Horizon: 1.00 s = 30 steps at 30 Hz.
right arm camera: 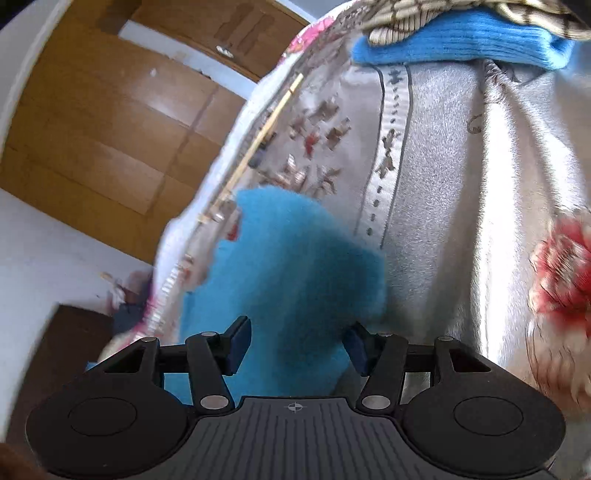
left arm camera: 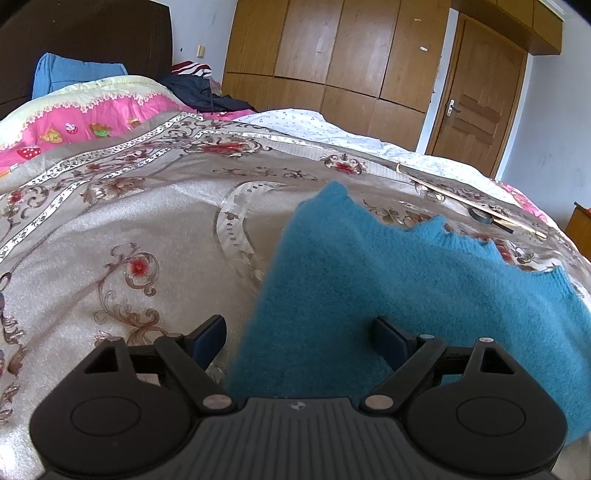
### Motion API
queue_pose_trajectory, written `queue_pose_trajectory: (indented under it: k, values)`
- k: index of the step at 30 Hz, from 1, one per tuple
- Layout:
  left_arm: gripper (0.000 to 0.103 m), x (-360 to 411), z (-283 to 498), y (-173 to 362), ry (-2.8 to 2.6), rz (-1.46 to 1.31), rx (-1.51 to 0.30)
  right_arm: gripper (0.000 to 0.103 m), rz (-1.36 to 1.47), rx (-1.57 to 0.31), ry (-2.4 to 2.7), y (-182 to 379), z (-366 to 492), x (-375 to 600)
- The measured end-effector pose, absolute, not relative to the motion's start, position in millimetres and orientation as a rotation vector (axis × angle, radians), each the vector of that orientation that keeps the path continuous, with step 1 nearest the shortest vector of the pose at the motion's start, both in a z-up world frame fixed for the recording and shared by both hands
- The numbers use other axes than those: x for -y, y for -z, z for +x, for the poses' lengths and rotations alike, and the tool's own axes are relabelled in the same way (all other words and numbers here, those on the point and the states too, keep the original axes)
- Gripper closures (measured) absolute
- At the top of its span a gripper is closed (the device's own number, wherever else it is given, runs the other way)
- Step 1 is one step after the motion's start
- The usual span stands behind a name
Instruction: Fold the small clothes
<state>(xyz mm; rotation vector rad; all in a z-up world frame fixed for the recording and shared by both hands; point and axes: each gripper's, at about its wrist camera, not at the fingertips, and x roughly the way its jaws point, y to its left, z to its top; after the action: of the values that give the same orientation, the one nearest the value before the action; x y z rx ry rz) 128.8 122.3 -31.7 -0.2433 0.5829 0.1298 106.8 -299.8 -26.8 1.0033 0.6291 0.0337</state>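
Observation:
A fuzzy teal sweater (left arm camera: 388, 280) lies spread on the floral bedspread (left arm camera: 147, 221). My left gripper (left arm camera: 299, 339) is open over the sweater's near left edge; that edge runs through the gap and neither pad presses it. In the tilted, blurred right wrist view the same teal sweater (right arm camera: 291, 266) fills the space between the fingers of my right gripper (right arm camera: 297, 345). Those jaws stand apart, with cloth also showing beyond the left finger (right arm camera: 238, 343). A ribbed blue knit piece (right arm camera: 461, 40) lies at the top, partly under a checked fabric (right arm camera: 424, 14).
A thin wooden stick (left arm camera: 469, 201) and a dark tape roll (left arm camera: 482, 216) lie near the bed's right edge. A pink quilt (left arm camera: 92, 114), a blue pillow (left arm camera: 70, 74) and dark clothes (left arm camera: 199, 92) are at the head of the bed. Wooden wardrobes (left arm camera: 332, 55) and a door (left arm camera: 476, 99) stand behind.

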Motion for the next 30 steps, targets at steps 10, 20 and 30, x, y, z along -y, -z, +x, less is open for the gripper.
queue_pose_trajectory:
  k: [10,20,30]
  values:
    - [0.011,-107.3,103.7,0.4,-0.071,-0.210,-0.488,0.040,0.782,-0.663,-0.094,-15.9,108.8,347.6]
    - [0.011,-4.6,124.1,-27.9,0.148,-0.082,-0.535,0.041,0.812,-0.872,-0.343,26.6,190.6,388.0]
    - [0.011,52.4,166.3,6.8,0.176,-0.006,-0.655,0.043,0.929,-1.015,-0.605,60.3,248.2,402.5]
